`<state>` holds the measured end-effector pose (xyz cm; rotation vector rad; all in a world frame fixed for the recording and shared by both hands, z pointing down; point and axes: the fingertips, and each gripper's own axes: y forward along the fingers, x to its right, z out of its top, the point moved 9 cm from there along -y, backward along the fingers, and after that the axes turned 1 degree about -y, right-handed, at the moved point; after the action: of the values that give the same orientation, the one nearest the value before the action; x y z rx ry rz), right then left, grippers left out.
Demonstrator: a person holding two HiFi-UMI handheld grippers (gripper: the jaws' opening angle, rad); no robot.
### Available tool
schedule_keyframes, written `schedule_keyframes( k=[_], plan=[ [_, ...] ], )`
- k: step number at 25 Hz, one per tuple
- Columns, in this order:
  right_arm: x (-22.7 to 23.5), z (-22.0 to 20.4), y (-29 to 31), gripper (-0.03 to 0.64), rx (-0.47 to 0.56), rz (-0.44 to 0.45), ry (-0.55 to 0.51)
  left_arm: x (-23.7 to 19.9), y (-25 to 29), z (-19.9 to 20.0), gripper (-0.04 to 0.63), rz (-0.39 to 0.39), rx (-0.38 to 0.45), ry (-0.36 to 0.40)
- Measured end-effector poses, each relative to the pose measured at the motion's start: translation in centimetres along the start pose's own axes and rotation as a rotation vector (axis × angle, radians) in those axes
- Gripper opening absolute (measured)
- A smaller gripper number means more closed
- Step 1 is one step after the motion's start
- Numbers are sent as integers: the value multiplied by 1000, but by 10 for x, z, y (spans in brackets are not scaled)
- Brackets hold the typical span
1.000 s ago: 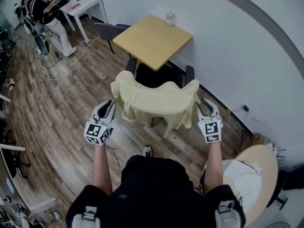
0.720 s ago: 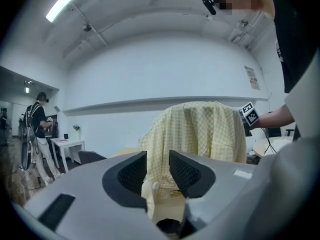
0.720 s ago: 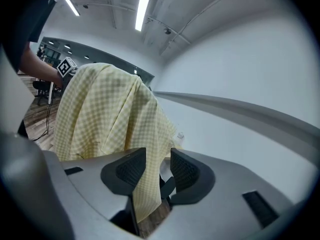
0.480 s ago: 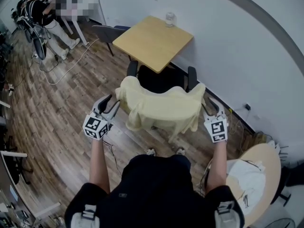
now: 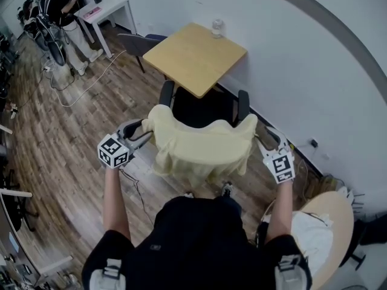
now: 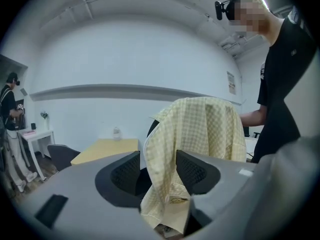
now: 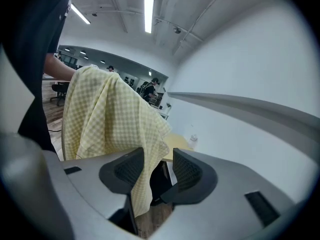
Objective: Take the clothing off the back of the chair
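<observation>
starting at the far left of the head view: a person [image 5: 60, 8] standing by a small white table [image 5: 107, 8], well apart from everything else.

next, the left gripper [image 5: 140, 132], held out just beside the left edge of a pale yellow checked shirt [image 5: 202, 147]. jaws spread wide, having just been opening. in the left gripper view, a hanging fold of that shirt between the two black ridged pads [image 6: 125, 171], loose and unpinched, with nothing gripped.

in the middle, the shirt draped over the back of a black office chair [image 5: 198, 109]. covers the backrest from the top down and droops on the near side. both armrests poking out beyond the cloth. past the chair, a square wooden table [image 5: 195, 56] against the white wall, with a clear jar [image 5: 217, 25] near its far edge.

then the right gripper [image 5: 271, 142], just beside the shirt's right edge. jaws likewise parted, having just been opening. in the right gripper view, the shirt's edge hanging down along one pad, with a clear gap to the other, so no squeeze on the cloth.

at the lower right corner, a round wooden table [image 5: 337, 205] carrying a white cloth [image 5: 311, 233].
</observation>
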<state>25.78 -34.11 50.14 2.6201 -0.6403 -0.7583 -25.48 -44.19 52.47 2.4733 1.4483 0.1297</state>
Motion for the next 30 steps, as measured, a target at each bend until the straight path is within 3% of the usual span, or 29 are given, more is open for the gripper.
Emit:
schedule_keyframes(
  k=[8,13,18,23,30],
  plan=[
    [12,10,18,157,-10,269,26,-4,-5,12,181,-9,59,-32],
    [26,15,26,198,-41,387,0,-3,-7,17,41,-7,94,-48],
    [33,19,41,250,-90,548,-47,0,-6,15,29,5,100,-62],
    [33,29,53,255,-86,631,-131,5,-11,15,29,41,103,-70],
    [23,28,50,134,-38,699,-87,13,-18,12,29,80,111,-74]
  ],
)
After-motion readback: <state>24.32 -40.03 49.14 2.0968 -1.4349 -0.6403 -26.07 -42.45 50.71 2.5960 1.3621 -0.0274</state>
